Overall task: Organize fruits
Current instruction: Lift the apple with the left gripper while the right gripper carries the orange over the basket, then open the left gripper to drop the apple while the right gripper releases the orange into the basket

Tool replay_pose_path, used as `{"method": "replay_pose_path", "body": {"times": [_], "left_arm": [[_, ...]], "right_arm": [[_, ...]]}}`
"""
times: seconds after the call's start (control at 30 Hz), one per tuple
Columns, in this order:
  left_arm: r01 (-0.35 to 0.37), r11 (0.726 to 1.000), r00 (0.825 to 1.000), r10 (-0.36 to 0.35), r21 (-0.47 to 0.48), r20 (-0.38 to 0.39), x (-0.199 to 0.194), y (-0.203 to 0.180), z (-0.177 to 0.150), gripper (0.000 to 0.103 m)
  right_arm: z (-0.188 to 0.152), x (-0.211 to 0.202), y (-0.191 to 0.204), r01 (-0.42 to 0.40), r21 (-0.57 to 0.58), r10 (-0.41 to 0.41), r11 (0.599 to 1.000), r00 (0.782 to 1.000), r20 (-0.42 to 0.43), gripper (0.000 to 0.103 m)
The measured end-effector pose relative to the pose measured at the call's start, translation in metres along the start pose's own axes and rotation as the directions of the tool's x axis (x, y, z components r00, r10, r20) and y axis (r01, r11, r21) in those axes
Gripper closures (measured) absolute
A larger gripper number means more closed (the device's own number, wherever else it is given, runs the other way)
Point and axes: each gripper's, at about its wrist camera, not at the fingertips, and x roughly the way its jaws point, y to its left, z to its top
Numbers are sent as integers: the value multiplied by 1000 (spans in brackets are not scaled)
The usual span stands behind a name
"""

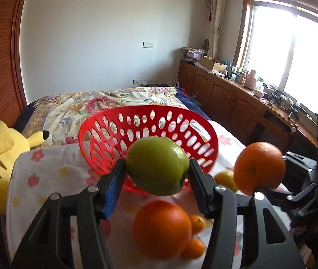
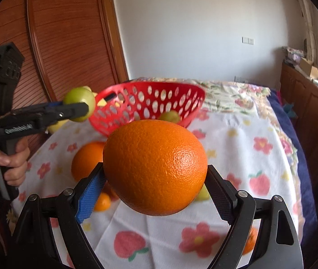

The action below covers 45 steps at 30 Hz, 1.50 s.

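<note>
- Nearest me, short of the red basket [image 2: 147, 107], my right gripper [image 2: 156, 186] has its jaws spread wide, clamping a big orange [image 2: 155, 168], long axis crosswise.
- Left of the basket, my left gripper [image 1: 156, 174] pinches a green apple [image 1: 157, 165] clear of the cloth [image 2: 237, 148], its dimple facing lower right.
- Beyond both, the basket tilts, mouth toward me.

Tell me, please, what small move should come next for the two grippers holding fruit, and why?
Probably carry the green apple forward over the red basket rim before opening. The left gripper grips it short of the basket, and the right gripper holds an orange farther back.
</note>
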Motion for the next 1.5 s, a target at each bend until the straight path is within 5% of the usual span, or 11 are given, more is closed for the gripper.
{"method": "replay_pose_path", "body": {"times": [0.63,1.5], "left_arm": [[-35,999,996,35,3,-87,54,30,12,48],[-46,999,994,45,-7,-95,57,35,16,45]], "right_arm": [[74,46,-5,-1,-80,3,997,1000,22,14],[82,130,-1,-41,-94,31,995,993,-111,14]]}}
